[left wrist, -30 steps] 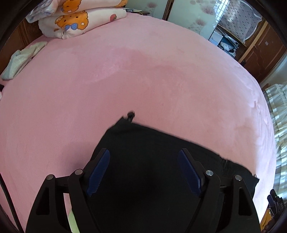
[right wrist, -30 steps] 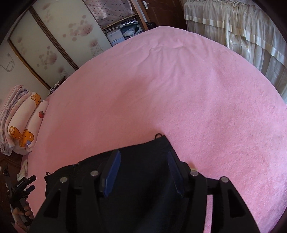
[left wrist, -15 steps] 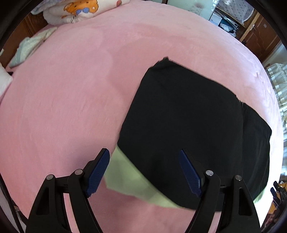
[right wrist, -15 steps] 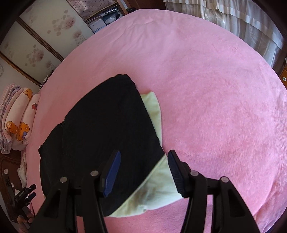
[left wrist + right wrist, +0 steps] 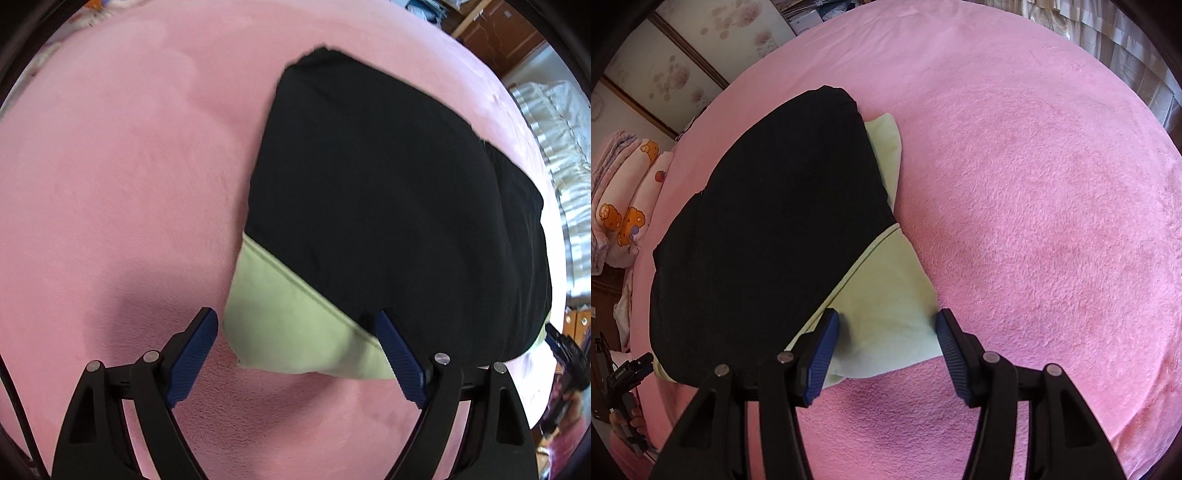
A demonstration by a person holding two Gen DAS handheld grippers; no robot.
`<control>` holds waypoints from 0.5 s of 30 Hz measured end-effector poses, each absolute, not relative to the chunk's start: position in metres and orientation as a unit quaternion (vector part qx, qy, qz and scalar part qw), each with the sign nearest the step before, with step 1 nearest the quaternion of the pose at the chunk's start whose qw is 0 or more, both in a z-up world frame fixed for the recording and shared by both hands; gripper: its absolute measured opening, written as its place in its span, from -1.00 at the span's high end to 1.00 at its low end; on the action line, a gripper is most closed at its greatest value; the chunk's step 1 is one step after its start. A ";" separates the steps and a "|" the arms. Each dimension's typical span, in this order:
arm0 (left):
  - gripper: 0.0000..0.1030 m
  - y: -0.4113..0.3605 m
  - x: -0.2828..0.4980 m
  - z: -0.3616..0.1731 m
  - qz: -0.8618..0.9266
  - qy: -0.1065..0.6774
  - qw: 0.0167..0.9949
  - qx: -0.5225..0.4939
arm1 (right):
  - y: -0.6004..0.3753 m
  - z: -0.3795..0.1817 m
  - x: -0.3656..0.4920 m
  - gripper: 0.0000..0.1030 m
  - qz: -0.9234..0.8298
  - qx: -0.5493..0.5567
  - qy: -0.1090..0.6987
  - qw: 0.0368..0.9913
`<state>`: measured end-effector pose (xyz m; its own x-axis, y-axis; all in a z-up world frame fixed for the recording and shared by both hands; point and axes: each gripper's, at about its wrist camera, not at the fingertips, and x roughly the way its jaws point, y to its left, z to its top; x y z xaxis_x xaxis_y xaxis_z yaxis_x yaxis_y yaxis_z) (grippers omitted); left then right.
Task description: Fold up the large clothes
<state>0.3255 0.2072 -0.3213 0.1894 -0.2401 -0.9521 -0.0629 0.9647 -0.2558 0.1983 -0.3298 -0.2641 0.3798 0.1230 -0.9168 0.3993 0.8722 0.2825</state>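
Note:
A large garment lies folded on the pink bed [image 5: 129, 184], its black side [image 5: 388, 203] up and a pale green layer [image 5: 288, 325] sticking out along the near edge. My left gripper [image 5: 297, 354] hangs just over the green corner. Its jaws are opening, the cloth lies flat between them, and the pads do not press on it. In the right wrist view the black part [image 5: 768, 229] spreads to the left. The other green corner [image 5: 886, 295] lies between the blue pads of my right gripper [image 5: 886, 350], which stands partly open and squeezes nothing.
Pink bedding [image 5: 1034, 184] stretches wide to the right of the garment. Rolled cartoon-print quilts [image 5: 624, 199] lie at the bed's far left end. Pale curtains [image 5: 565, 166] hang beside the bed. A person's hand [image 5: 626, 421] shows at the lower left edge.
Both grippers have drawn back to the garment's near edge and sunk toward the bed. The green layer, hidden a second ago, now shows. The left jaws stand wider.

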 end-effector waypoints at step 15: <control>0.14 0.224 0.340 -0.349 -0.077 0.618 0.749 -0.225 | -0.345 -0.274 0.213 0.54 -0.076 0.255 0.566 0.780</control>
